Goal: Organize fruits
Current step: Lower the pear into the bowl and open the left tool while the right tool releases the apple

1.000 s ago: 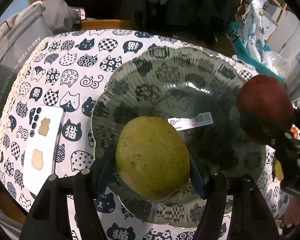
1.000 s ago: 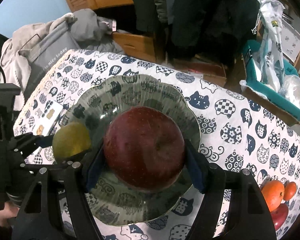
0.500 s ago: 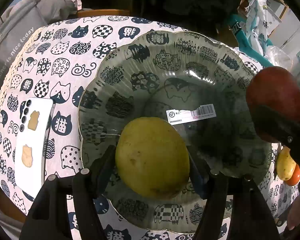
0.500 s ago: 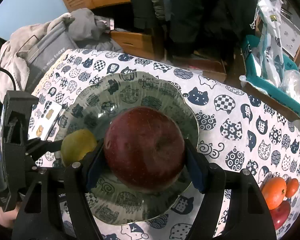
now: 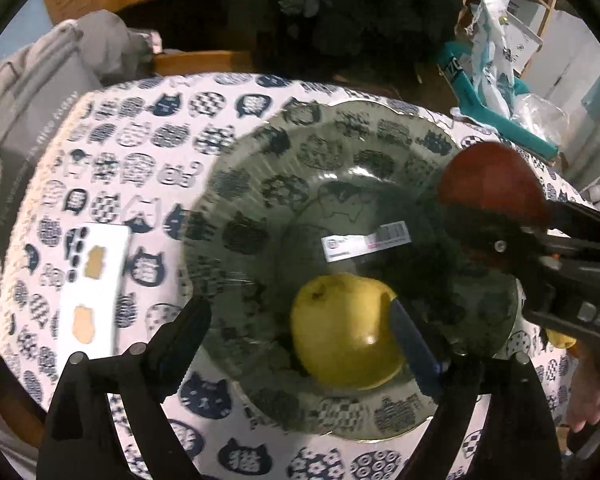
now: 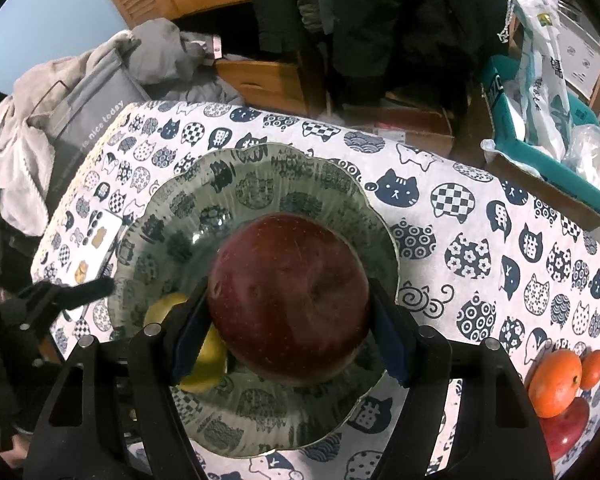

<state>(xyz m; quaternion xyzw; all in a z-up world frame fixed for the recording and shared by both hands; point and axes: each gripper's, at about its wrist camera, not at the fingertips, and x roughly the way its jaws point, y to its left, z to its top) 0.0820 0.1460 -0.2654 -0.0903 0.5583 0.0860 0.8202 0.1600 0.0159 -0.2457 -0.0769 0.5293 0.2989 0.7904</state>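
Here, over a table [image 6: 440, 200] draped in a cat-print cloth, two hand-held grippers work above a smoked-glass plate [image 6: 300, 184] with a scalloped rim. The left gripper [image 5: 300, 332] stands with its fingers spread wide apart; a yellow-green pear [image 5: 344, 332] lies in the plate, its right flank touching the blue pad of the right finger [image 5: 414, 344], while the left finger [image 5: 180, 344] stands well clear of the fruit, at the plate's left rim. The right gripper [image 6: 290, 320] is clamped on a dark red apple [image 6: 288, 300], blue pads pressed against both flanks, the fruit poised above the plate's middle. Whether the apple touches the glass cannot be told. A white barcode label [image 5: 366, 240] shows in the plate's centre. A white phone [image 5: 92, 280] lies near the table's left edge, just beside the plate. Near the right edge, two oranges [image 6: 556, 382] sit against another red fruit [image 6: 566, 424]. Beyond the far-left corner, grey clothing [image 6: 100, 76] is heaped; beyond the far-right corner stands a teal tray [image 6: 540, 160] of plastic bags.
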